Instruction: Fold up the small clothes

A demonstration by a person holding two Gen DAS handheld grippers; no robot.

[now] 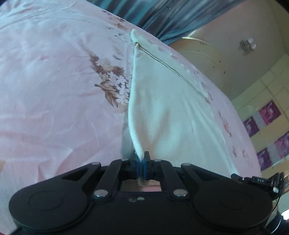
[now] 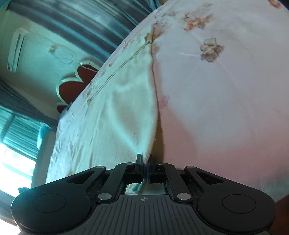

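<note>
White garment: one small pale cloth piece, soft knit by the look of it, lying spread on the bed with a dark stitched seam line running across its far part
Garment corners: two near corners are lifted off the bed, one in each gripper; the far edge rests flat on the sheet
Bed sheet: one pink sheet printed with brown and white flower sprays, wrinkled, under the garment on every side
Left gripper: one, its two jaws brought together on the thick hemmed edge of the garment, blue pads pressing the cloth from both sides with no gap showing
Right gripper: one, its two jaws likewise drawn tight on the other near corner of the garment, the fabric rising taut out of the pinch
Curtains: grey-blue folds hang behind the bed
Wall: one air conditioner is mounted high, and one red flower-shaped decoration sits below it, seen from the right wrist
Tiles: purple flower tiles on the wall at the right of the left wrist view, at least four, several cut by the frame
</note>
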